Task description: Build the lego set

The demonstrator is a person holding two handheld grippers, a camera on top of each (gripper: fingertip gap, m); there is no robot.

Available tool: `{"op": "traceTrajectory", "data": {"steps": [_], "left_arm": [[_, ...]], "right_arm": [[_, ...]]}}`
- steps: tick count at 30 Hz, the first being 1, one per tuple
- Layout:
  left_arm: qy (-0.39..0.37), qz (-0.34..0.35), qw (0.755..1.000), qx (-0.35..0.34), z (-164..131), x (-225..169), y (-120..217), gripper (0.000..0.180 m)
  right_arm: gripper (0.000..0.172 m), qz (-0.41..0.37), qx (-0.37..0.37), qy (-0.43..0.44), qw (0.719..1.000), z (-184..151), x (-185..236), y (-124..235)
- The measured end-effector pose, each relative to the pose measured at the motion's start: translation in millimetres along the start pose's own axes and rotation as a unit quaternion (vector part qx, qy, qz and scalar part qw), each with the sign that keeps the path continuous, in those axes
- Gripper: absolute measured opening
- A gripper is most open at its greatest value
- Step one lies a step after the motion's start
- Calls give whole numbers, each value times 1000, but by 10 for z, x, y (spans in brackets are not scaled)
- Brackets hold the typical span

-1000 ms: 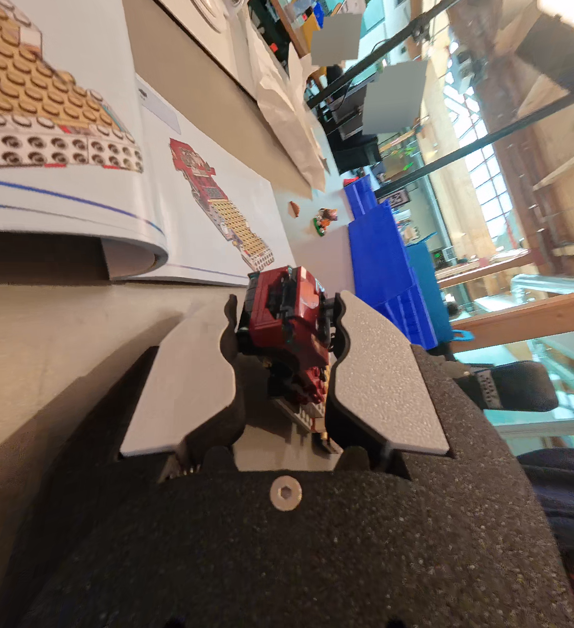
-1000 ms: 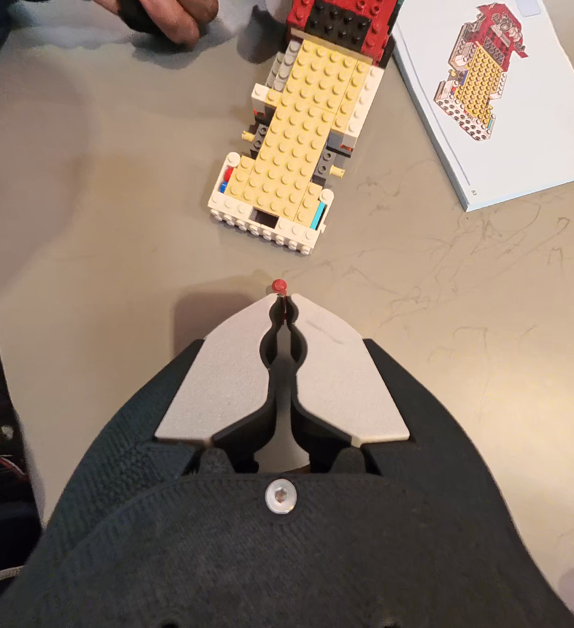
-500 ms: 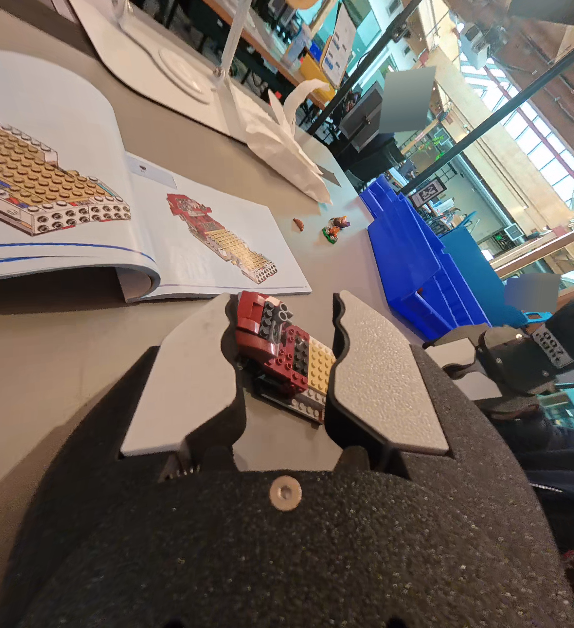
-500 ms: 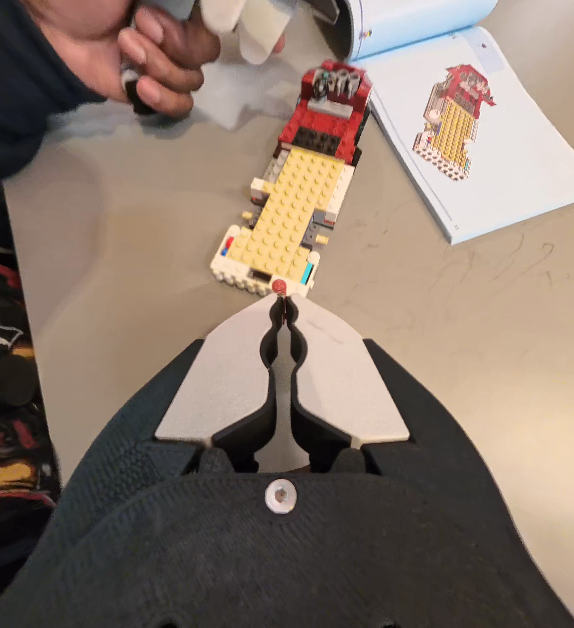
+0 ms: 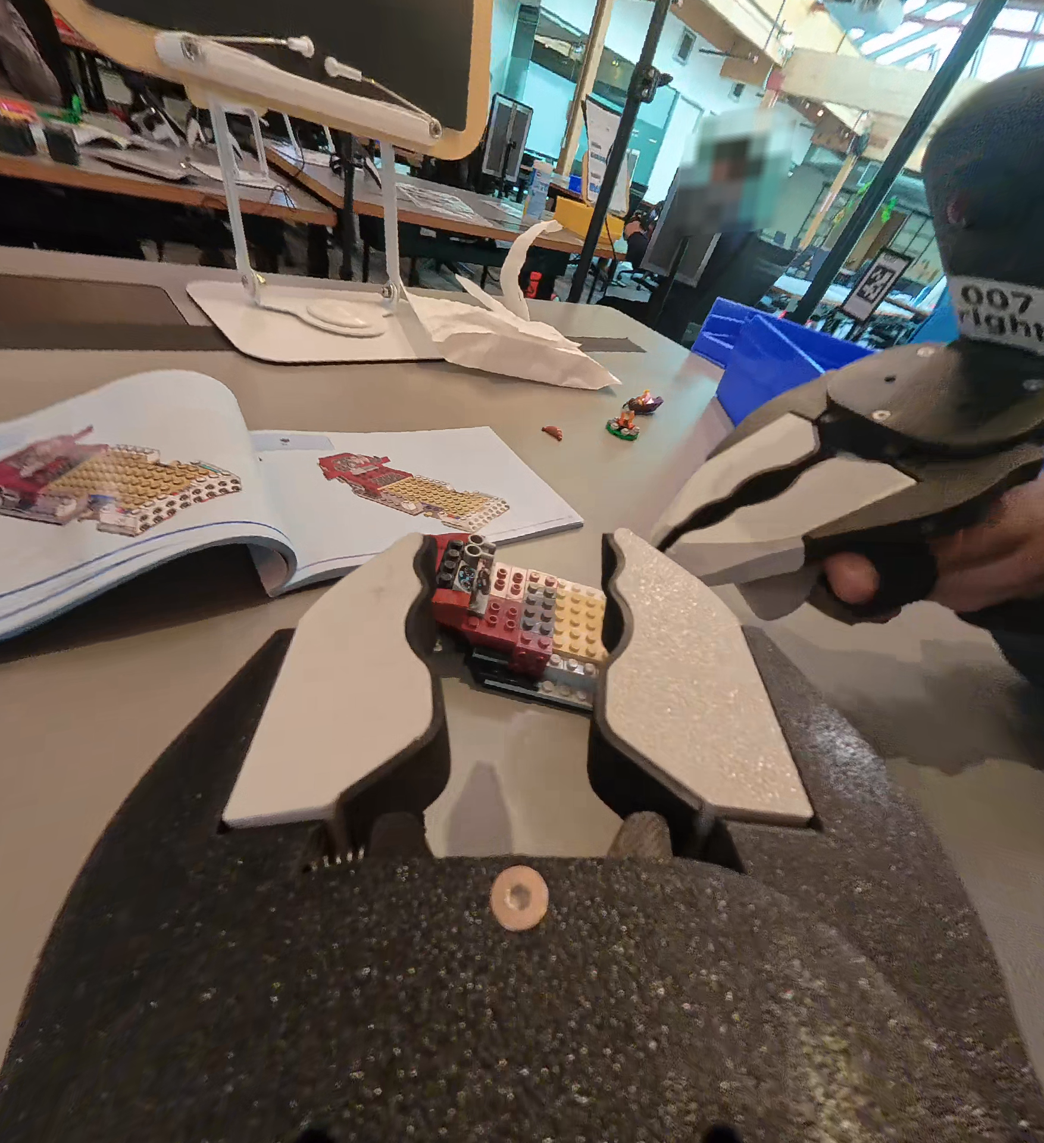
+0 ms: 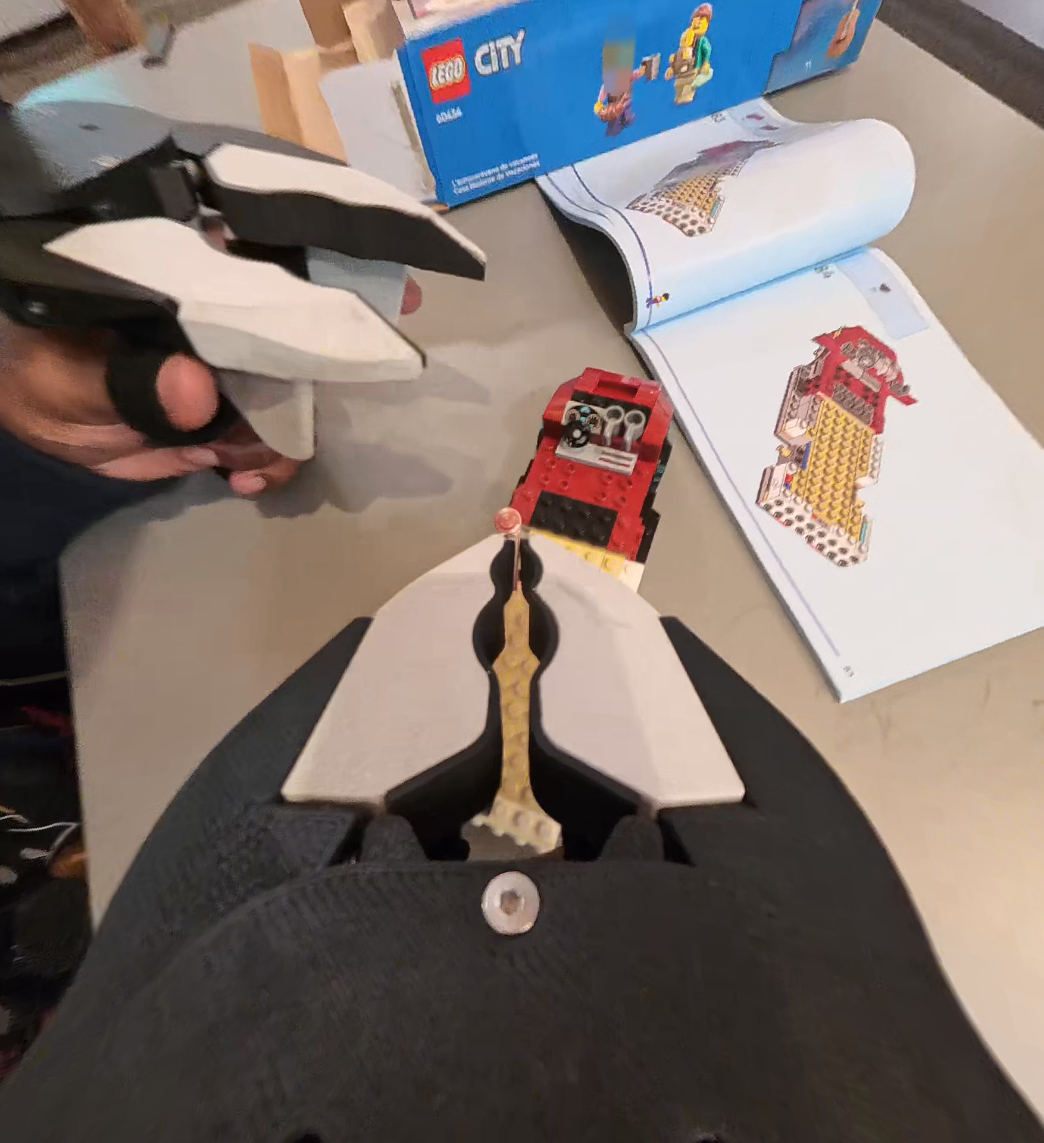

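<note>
The left hand-held gripper [image 5: 510,572] hangs low over the grey worktop [image 5: 105,711] with its jaws wide apart, and the brick-built vehicle [image 5: 519,609] stands on the worktop in the gap between them; in the right wrist view the same gripper [image 6: 445,309] is seen off to the left of the model, clear of it and gripping nothing. The model's red cab end [image 6: 600,451] points toward the open instruction booklet [image 6: 816,433], which lies just beside it on the right, and its tan studded bed runs back under the right gripper. The right hand-held gripper [image 6: 516,544] is shut, its two pads pinching a small red round-headed piece [image 6: 508,521] whose head pokes out past the tips, right above the black plates behind the cab. A blue toy box [image 6: 600,93] stands behind the booklet; a white paper bag [image 5: 507,346], a white stand [image 5: 297,309], a few small loose pieces [image 5: 631,420] and blue bins [image 5: 773,359] sit farther back
</note>
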State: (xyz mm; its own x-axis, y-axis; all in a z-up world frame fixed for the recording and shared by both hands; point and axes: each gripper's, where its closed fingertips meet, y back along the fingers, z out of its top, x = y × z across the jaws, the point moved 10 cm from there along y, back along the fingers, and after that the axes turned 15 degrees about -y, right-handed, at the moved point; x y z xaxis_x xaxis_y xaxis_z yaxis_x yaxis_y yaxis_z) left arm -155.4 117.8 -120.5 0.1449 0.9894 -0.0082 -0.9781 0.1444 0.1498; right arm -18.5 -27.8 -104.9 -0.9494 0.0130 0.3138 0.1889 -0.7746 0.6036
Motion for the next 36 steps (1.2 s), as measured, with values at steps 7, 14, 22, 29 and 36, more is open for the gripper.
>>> {"op": "traceTrajectory", "data": {"steps": [7, 14, 22, 29, 36], "left_arm": [[-30, -2, 999, 11, -1, -10, -18, 50], [-71, 2, 997, 19, 11, -58, -58, 47], [-99, -7, 994, 35, 10, -95, -113, 44], [-127, -21, 991, 26, 16, -155, -108, 40], [-186, 9, 982, -21, 40, -244, -57, 30]], "right_arm": [[1, 5, 3, 11, 1000, 229, 19, -242], [1, 32, -2, -12, 999, 268, -13, -319], [1, 31, 1, -16, 999, 227, -53, -313], [1, 39, -12, -25, 999, 254, -2, -276], [1, 74, -40, -92, 992, 272, -21, -232]]}}
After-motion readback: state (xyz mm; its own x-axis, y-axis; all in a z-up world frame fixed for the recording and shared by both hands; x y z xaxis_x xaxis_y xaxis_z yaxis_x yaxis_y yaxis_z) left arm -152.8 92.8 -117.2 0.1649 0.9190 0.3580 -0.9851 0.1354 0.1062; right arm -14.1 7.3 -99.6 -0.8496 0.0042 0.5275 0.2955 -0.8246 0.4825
